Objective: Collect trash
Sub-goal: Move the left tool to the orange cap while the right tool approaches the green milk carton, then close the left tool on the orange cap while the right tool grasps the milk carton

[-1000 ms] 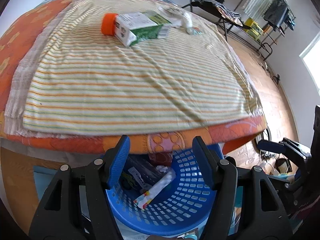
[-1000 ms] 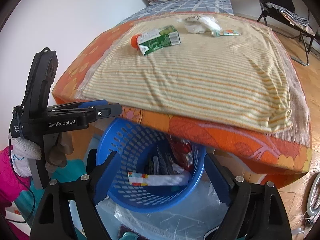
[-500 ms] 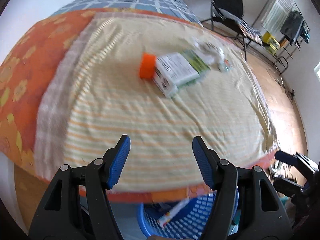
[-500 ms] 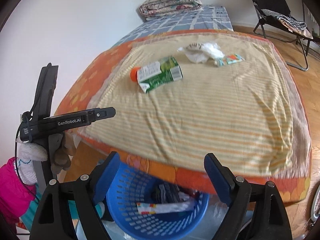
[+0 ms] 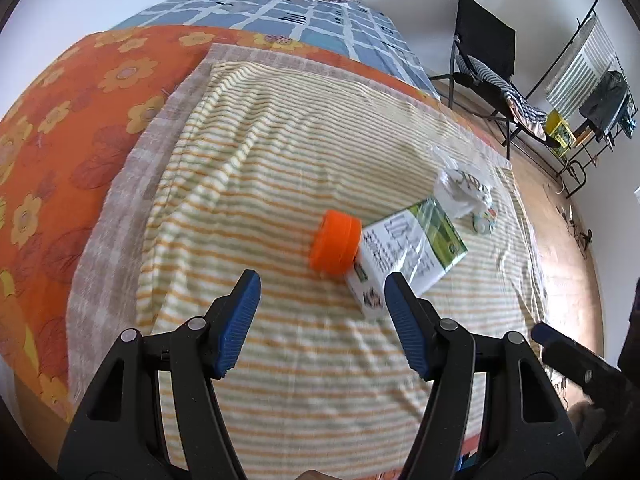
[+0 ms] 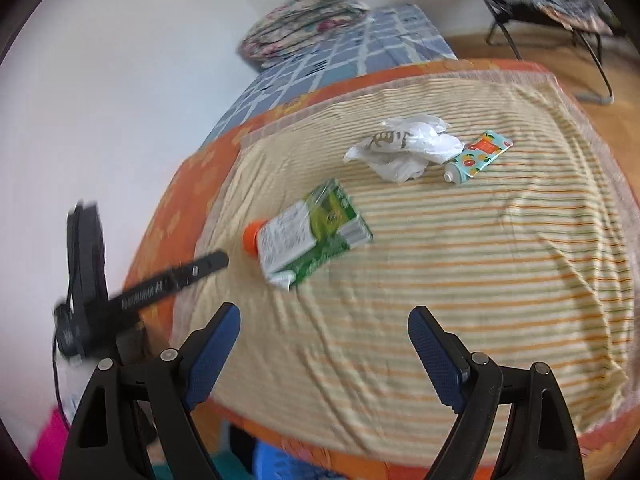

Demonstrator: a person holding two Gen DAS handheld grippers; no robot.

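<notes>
Item: carton (image 5: 408, 252), long axis slanting up-right past our left gripper (image 5: 322, 300), nearer than the right gripper (image 6: 324, 334); both jaws wide, empty.

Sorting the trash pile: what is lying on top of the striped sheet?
On the striped sheet: a carton, its orange cap, crumpled plastic wrap and a squeeze pouch. Anything under the wrap is hidden.

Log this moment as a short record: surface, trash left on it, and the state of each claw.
surface: striped sheet over an orange floral bedcover
trash 1: green-and-white carton lying on its side, orange cap
trash 2: crumpled white plastic bag
trash 3: small fruit-print pouch beside the bag
left claw: open, empty, nearest the carton
right claw: open, empty
</notes>
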